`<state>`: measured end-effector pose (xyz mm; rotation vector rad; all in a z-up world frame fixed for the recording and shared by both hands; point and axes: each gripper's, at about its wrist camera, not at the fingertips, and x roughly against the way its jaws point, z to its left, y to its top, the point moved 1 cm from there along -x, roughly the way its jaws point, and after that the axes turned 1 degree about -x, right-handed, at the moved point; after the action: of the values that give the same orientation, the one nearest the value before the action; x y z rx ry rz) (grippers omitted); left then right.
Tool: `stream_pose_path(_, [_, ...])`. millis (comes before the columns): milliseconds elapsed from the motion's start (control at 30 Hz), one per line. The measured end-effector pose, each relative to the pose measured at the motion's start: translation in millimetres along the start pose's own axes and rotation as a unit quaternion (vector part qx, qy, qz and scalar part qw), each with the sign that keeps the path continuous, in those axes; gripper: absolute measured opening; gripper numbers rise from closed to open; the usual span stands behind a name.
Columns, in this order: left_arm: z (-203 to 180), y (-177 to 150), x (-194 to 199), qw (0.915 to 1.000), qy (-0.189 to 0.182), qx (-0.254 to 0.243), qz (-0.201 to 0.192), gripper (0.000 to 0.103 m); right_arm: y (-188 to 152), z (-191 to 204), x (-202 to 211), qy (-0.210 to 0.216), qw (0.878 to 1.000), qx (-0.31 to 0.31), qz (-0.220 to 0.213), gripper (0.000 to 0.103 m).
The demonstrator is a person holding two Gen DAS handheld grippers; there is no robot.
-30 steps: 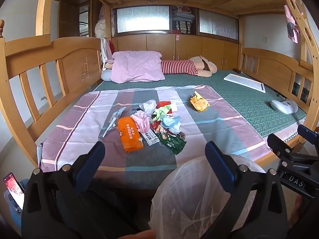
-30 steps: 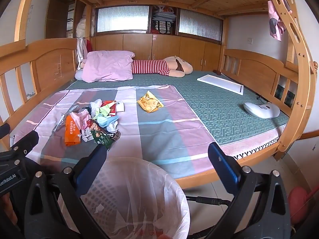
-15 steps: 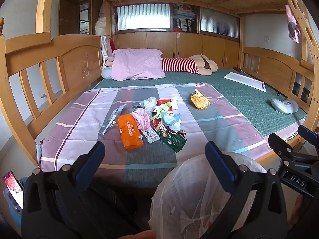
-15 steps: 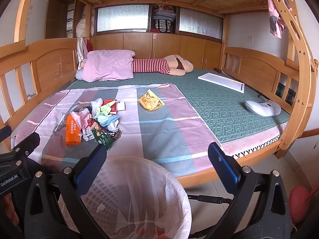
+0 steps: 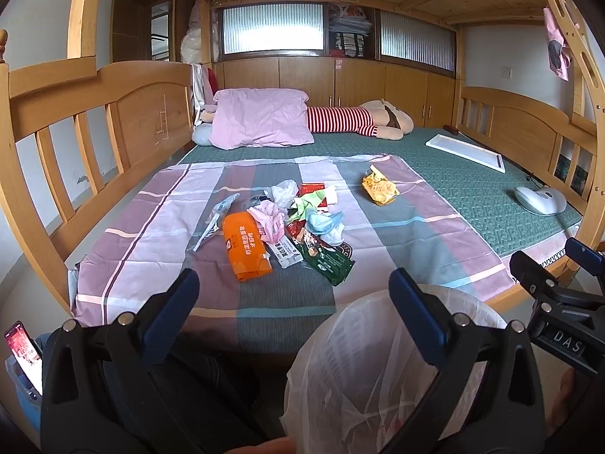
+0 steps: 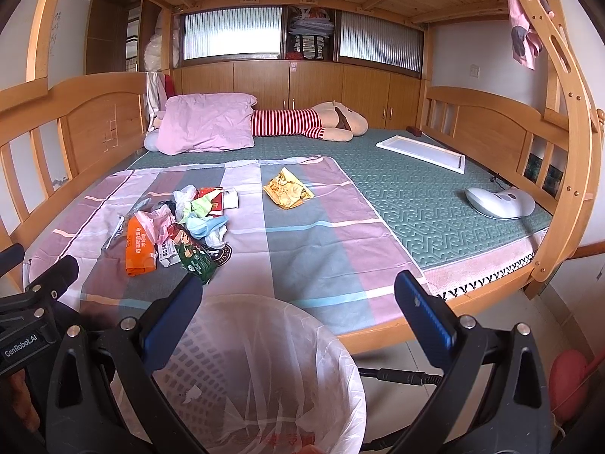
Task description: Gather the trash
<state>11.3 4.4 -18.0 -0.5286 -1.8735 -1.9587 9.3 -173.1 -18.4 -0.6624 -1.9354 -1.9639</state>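
Two grippers we are holding at the foot of the bed, both with jaws spread wide and gripping nothing: the left gripper (image 5: pixel 293 295) and the right gripper (image 6: pixel 298 302), each hovering short of the mattress edge. We are looking over a bin (image 6: pixel 264 370) lined with a white bag, which is standing on the floor just below them, against the bed frame. One heap of trash (image 5: pixel 287 227) is lying on the striped sheet (image 5: pixel 416 242), toward its left half: an orange packet (image 5: pixel 245 246), a pink crumpled bag (image 5: pixel 269 218), a green wrapper (image 5: pixel 328 263), a pale blue mask (image 5: pixel 321 223) and a clear sleeve (image 5: pixel 215 219) (all touching or overlapping, save the sleeve just beside). One yellow wrapper (image 6: pixel 287 189) is lying apart, farther up the sheet. Beyond, a pink pillow (image 6: pixel 206 126) and a striped plush toy (image 6: pixel 310 123) are resting on the green mat (image 6: pixel 435 204).
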Motion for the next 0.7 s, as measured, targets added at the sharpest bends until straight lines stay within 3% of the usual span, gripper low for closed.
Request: stream_pose_path(700, [-0.3, -3.7, -4.3, 1.0, -0.001, 0.001, 0.009, 0.1, -2.6, 0.9, -3.2, 0.004, 1.0, -0.006, 0.008, 0.1])
